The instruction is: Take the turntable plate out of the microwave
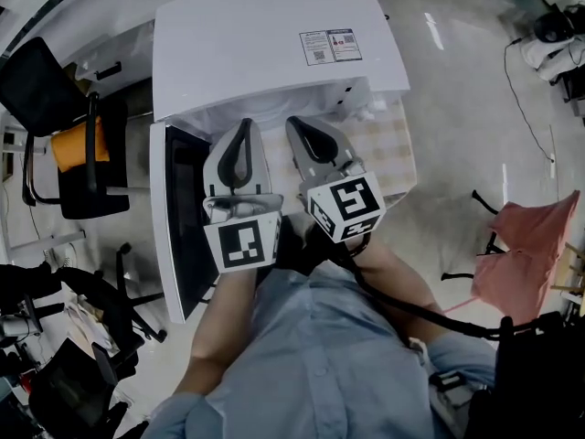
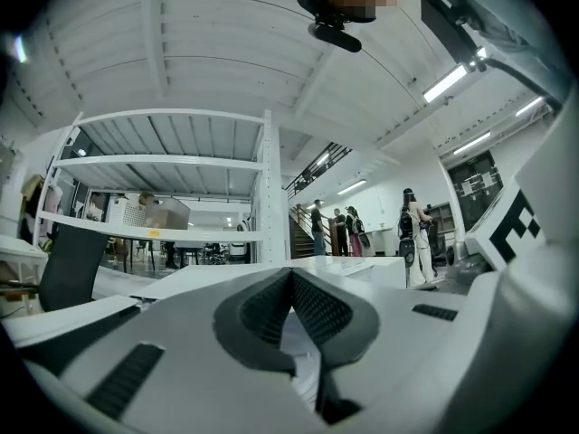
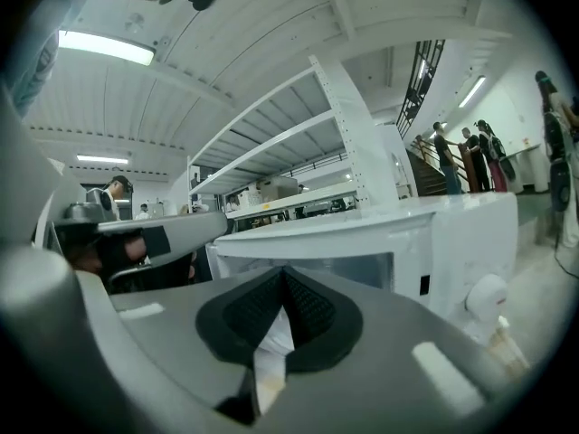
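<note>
The white microwave stands on a table, and its dark door hangs open to the left. My left gripper and right gripper sit side by side at the mouth of the cavity, pointing in. Both are shut, with nothing between the pads. In the left gripper view the left gripper has its jaws closed just above the microwave's top. The right gripper faces the microwave front beside its knob. No view shows the turntable plate.
A checked cloth covers the table right of the microwave. A black chair with an orange cushion stands at the left, and a pink cloth hangs over a chair at the right. White shelving and standing people are far behind.
</note>
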`<act>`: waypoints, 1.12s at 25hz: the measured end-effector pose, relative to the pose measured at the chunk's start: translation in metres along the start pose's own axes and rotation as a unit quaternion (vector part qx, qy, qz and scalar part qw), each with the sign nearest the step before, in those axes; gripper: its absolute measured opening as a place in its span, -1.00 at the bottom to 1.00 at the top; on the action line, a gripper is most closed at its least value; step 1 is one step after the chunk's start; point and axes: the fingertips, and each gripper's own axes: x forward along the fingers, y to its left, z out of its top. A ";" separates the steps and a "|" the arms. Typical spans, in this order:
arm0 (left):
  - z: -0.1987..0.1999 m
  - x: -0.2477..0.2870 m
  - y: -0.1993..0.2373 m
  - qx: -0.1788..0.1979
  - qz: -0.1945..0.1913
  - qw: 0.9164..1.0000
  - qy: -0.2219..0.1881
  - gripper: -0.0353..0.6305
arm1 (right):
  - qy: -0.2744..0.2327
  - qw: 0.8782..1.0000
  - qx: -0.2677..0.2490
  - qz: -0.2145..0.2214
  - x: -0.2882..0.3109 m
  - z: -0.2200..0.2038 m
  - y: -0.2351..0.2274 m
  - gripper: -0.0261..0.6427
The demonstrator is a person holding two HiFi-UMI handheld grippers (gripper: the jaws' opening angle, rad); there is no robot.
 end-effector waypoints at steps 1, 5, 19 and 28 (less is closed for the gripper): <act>-0.006 0.000 -0.001 0.002 0.000 1.000 -0.001 -0.87 | 0.003 1.000 0.004 0.001 0.001 -0.010 -0.002 -0.92; -0.032 0.006 -0.003 0.009 0.001 1.000 -0.008 -0.87 | 0.011 1.000 0.018 0.005 0.009 -0.048 -0.010 -0.92; -0.093 0.015 0.009 0.002 0.009 1.000 0.021 -0.87 | 0.083 0.983 0.159 0.027 0.048 -0.150 -0.019 -0.82; -0.080 0.015 0.011 -0.020 -0.002 0.999 0.048 -0.87 | 0.079 0.913 0.398 0.039 0.062 -0.156 -0.019 -0.54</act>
